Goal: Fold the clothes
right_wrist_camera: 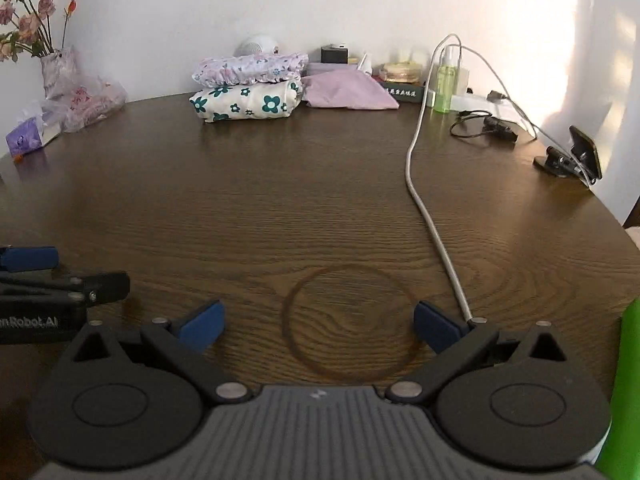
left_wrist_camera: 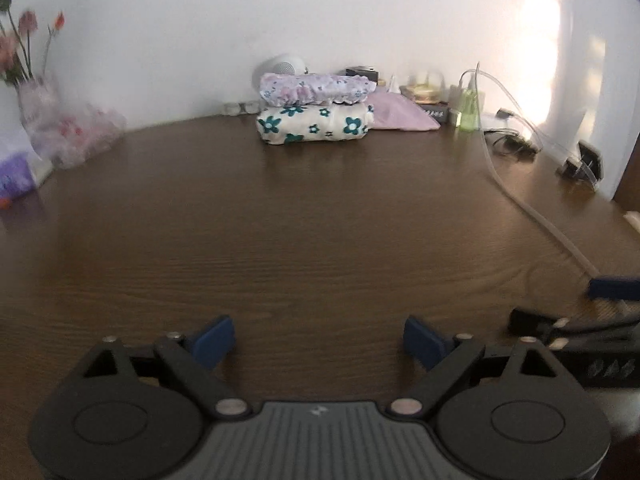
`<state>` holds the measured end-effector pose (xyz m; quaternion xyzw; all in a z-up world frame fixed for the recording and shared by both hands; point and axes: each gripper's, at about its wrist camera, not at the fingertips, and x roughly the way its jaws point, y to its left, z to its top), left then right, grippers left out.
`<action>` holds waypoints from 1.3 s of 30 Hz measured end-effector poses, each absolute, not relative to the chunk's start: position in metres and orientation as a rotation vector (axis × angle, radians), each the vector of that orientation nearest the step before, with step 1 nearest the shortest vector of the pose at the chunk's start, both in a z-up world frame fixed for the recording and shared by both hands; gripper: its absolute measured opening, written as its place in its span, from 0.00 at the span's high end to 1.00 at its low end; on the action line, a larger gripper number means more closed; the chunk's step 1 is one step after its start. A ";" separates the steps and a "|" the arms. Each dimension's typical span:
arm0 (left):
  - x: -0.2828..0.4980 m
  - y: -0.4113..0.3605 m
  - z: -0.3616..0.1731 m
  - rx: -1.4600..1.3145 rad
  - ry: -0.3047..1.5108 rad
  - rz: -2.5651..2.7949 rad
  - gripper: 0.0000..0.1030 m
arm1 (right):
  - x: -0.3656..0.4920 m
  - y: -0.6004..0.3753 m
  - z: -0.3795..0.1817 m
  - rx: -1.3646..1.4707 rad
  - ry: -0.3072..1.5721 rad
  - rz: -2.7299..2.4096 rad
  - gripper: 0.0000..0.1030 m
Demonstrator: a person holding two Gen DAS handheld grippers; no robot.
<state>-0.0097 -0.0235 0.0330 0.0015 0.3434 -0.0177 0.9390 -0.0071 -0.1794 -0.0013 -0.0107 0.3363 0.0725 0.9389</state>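
Observation:
Folded clothes sit at the back of the brown table (left_wrist_camera: 280,220): a cream piece with teal flowers (left_wrist_camera: 314,124) (right_wrist_camera: 246,105), a ruffled purple-flowered piece (left_wrist_camera: 318,88) (right_wrist_camera: 250,68) stacked on it, and a plain pink piece (left_wrist_camera: 402,114) (right_wrist_camera: 348,90) to the right. My left gripper (left_wrist_camera: 319,342) is open and empty, low over the near table. My right gripper (right_wrist_camera: 319,326) is open and empty over a ring mark in the wood. Each gripper shows at the other view's edge, the right one (left_wrist_camera: 580,316) and the left one (right_wrist_camera: 48,276).
A white cable (right_wrist_camera: 424,200) (left_wrist_camera: 532,208) runs from the back right to the right gripper. A green bottle (right_wrist_camera: 446,84), small boxes, black cords (right_wrist_camera: 484,126) and a phone stand (right_wrist_camera: 576,156) crowd the back right. A flower vase (right_wrist_camera: 56,68) and plastic bags (right_wrist_camera: 86,104) sit back left.

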 end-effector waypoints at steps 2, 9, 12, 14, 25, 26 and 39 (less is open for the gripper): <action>-0.011 -0.024 0.031 0.005 0.700 -0.024 0.02 | -0.007 -0.182 -0.001 -0.018 0.684 0.131 0.00; -0.009 -0.030 0.029 0.017 0.698 -0.014 0.00 | -0.002 -0.183 -0.003 -0.018 0.687 0.122 0.00; -0.009 -0.031 0.029 0.012 0.699 -0.005 0.00 | -0.002 -0.182 -0.003 -0.013 0.687 0.115 0.01; -0.009 -0.031 0.028 0.011 0.699 -0.003 0.00 | -0.003 -0.182 -0.002 -0.011 0.688 0.114 0.01; -0.007 -0.030 0.028 0.006 0.700 0.003 0.00 | -0.001 -0.181 -0.002 -0.014 0.687 0.128 0.01; -0.007 -0.030 0.028 0.006 0.700 0.003 0.00 | -0.001 -0.181 -0.002 -0.013 0.687 0.130 0.01; -0.007 -0.029 0.027 0.006 0.701 0.004 0.00 | -0.002 -0.181 -0.001 -0.010 0.685 0.136 0.01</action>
